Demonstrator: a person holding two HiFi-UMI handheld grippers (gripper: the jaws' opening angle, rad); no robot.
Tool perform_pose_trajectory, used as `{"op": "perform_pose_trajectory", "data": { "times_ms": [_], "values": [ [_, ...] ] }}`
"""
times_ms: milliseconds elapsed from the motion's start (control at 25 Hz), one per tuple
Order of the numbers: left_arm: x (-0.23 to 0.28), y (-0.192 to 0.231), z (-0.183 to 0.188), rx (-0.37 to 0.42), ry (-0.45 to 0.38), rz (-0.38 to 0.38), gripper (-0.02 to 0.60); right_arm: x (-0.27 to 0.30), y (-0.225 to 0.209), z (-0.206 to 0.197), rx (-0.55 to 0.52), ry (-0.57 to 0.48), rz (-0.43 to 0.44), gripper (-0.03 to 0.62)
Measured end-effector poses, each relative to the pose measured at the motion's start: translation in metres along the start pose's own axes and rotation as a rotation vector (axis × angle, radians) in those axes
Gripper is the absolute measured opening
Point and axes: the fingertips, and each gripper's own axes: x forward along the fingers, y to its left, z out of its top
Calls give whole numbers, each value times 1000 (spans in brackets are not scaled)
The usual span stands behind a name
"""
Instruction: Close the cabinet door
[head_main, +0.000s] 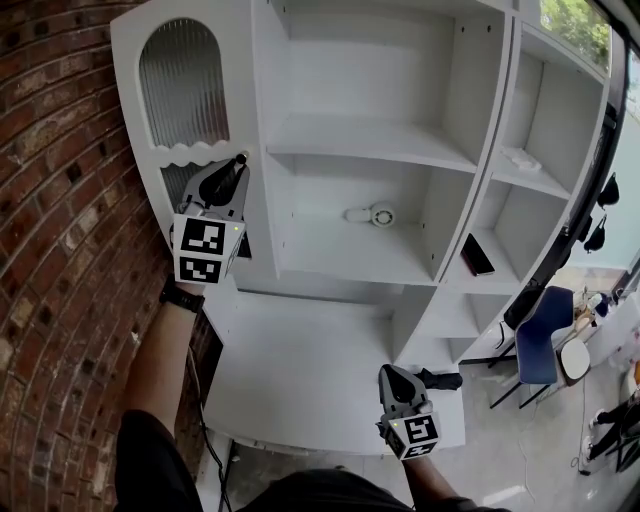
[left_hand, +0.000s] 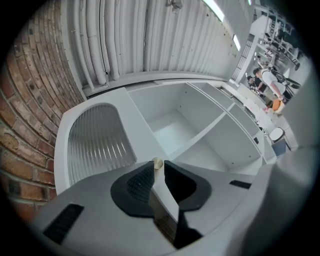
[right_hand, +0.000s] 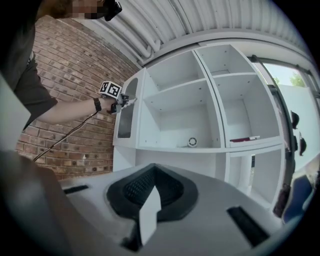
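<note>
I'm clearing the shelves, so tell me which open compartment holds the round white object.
The lower compartment of the wide middle column; the round white object lies there. Its right neighbour holds a dark flat item.

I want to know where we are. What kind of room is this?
Likely a workshop or studio rather than a home: a bare brick wall, a ribbed metal ceiling with strip lights, and a nearly empty white cabinet.

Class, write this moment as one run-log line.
door: open | left gripper: clamped on door edge | right gripper: shut, empty
</note>
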Motion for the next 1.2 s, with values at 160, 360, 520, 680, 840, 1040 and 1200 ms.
{"op": "perform_pose_trajectory", "data": {
  "times_ms": [160,360,520,680,840,1040,1200],
  "values": [
    [-18,0,-5,-1,4,-5,66,19,9,31,-46,-53,44,-3],
    [-45,7,-12,-38,4,-1,66,42,28,68,-104,-104,110,-3],
    [-74,11,-19,-62,5,7,64,57,47,92,-131,-144,160,-3],
    [-110,10,-29,-95,10,16,57,67,65,113,-162,-177,206,-3],
    [-146,6,-37,-132,13,30,55,72,79,132,-184,-209,236,-3],
    [-187,2,-46,-161,17,54,55,78,95,153,-208,-252,267,-3],
    [-214,-3,-57,-172,36,73,52,81,107,165,-230,-271,287,-3]
  ]
}}
